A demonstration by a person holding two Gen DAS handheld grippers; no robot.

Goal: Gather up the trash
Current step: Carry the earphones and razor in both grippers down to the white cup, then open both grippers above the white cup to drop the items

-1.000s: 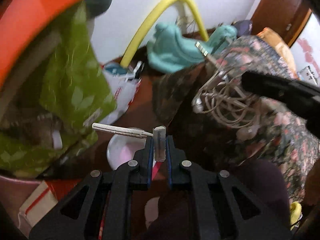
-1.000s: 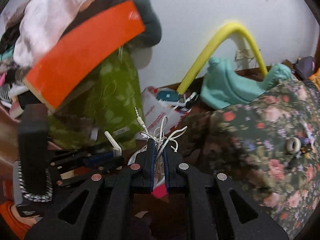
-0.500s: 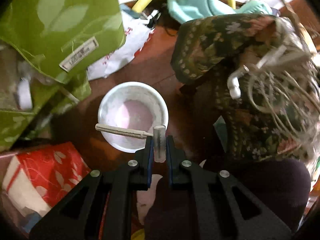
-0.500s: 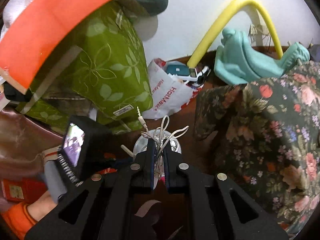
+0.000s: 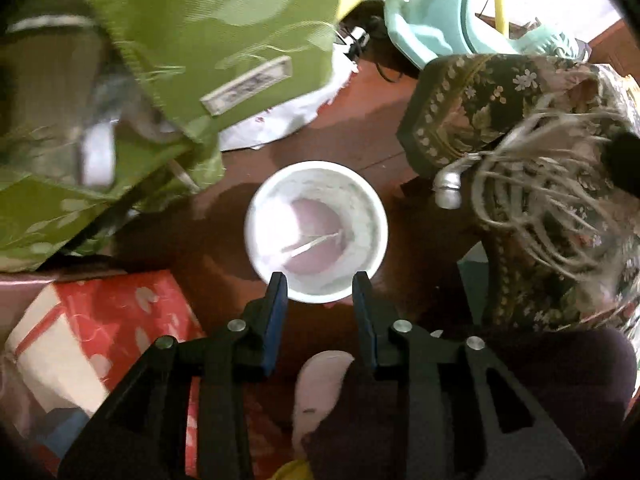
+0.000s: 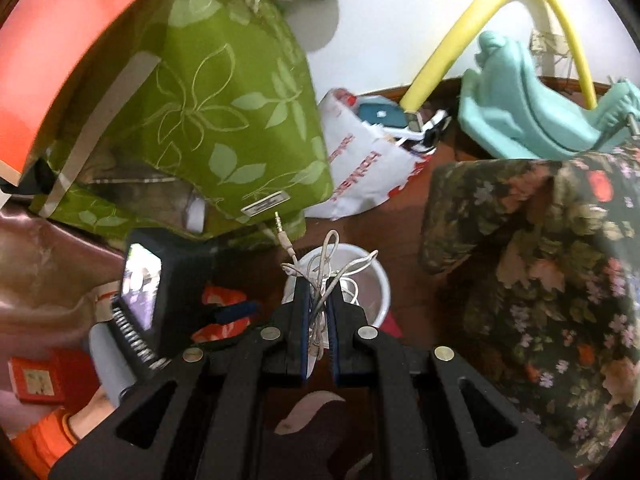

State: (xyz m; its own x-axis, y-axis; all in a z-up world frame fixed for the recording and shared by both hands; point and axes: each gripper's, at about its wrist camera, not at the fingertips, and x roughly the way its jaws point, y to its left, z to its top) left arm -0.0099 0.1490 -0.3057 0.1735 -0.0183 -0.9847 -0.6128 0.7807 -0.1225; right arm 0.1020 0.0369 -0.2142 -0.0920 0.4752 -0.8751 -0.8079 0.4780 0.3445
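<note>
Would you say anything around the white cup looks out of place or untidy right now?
Yes. A thin white stick lies slanted inside the white cup, beneath the opening, empty left gripper. The right gripper clamps a tangled earphone cable, its loops and plug sticking out loosely.

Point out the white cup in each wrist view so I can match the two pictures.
Left wrist view: the white cup stands on the dark floor at the centre, just beyond the opening jaws, a thin stick lying inside.
Right wrist view: the cup sits at the centre, partly hidden behind the tangled white earphone cord.
Shared landmark: the green leaf-patterned bag, upper left of the cup.
</note>
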